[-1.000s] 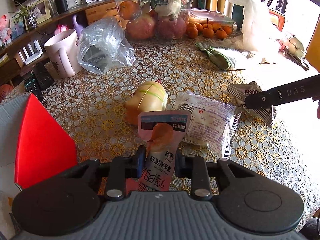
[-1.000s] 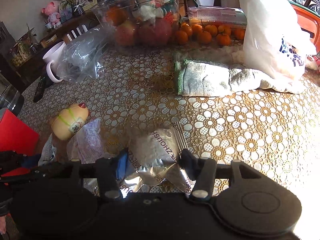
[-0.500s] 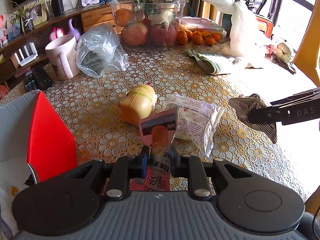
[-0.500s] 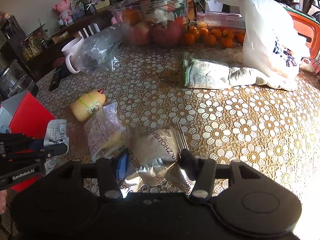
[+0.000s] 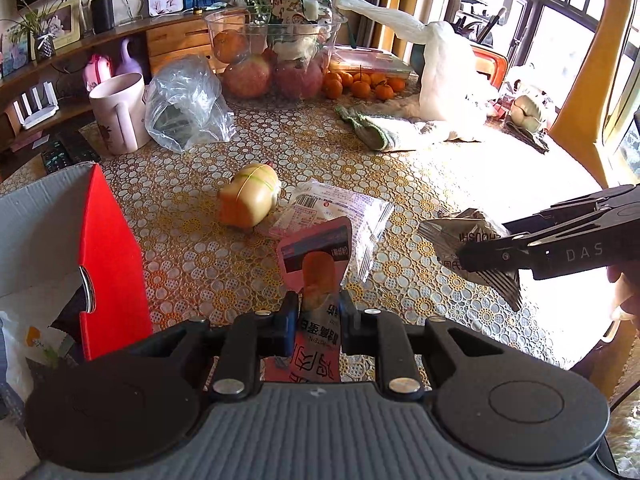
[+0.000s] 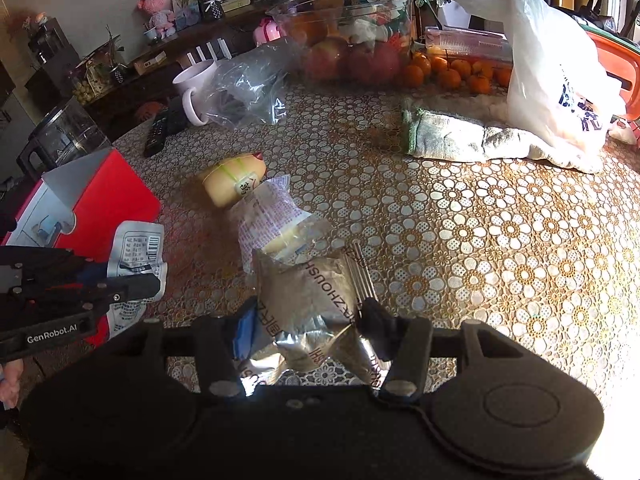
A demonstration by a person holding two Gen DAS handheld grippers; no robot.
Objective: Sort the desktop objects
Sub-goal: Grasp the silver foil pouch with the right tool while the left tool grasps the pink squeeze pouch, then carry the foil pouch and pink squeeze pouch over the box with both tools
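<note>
My left gripper is shut on a pink snack packet and holds it above the table, right of an open red box. My right gripper is shut on a crinkled silver foil packet, also lifted. The left wrist view shows the right gripper and its foil packet at the right. The right wrist view shows the left gripper and its packet's white back beside the red box. A yellow bottle-shaped snack and a clear-wrapped bun lie on the table.
A patterned lace cloth covers the table. At the back stand a white mug, a clear plastic bag, a clear fruit bowl, small oranges, a folded towel and a white plastic bag. Remote controls lie at the left edge.
Both grippers have risen and pulled back from the table with their packets. The red box has come closer to the left gripper.
</note>
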